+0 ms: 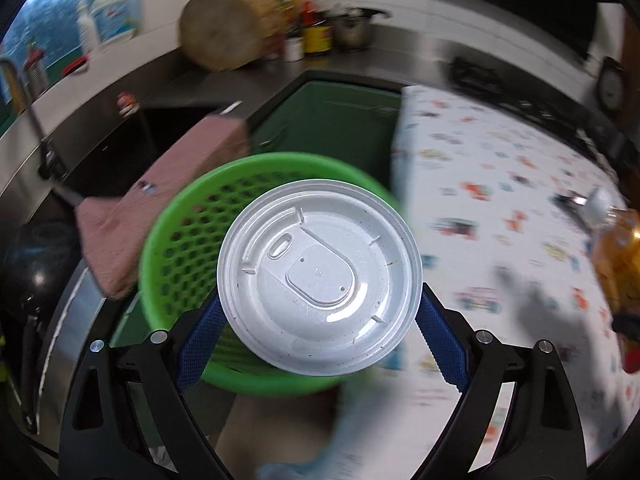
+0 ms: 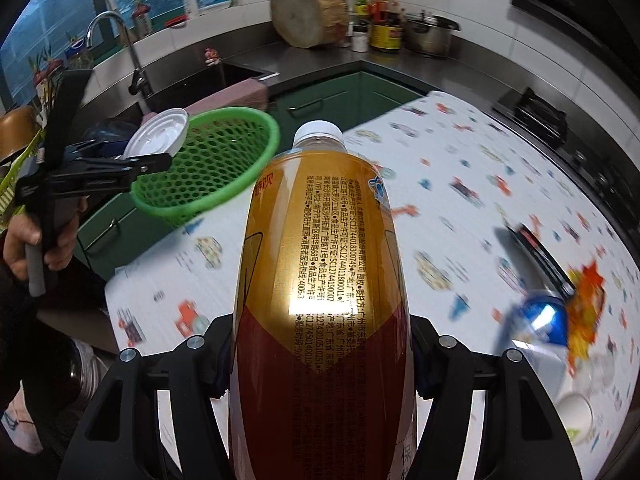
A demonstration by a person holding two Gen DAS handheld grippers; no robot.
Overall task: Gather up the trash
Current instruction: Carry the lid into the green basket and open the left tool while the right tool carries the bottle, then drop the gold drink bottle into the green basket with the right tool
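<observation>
Left claw [image 1: 320, 316] clamps lid [image 1: 319, 276] before basket [image 1: 180, 240] | right claw [image 2: 320, 364] grips bottle [image 2: 320, 280]; its view alone shows can [image 2: 540, 316] at 3 o'clock on table [image 2: 460, 168]

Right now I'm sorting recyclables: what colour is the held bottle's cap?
White cap on the bottle; right wrist view shows it best.

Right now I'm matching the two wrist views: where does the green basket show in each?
Left wrist: green basket at centre-left, behind the white lid held by the left gripper.
Right wrist: green basket at upper left, at the table's corner.
Shared landmark: round wooden block.
</observation>
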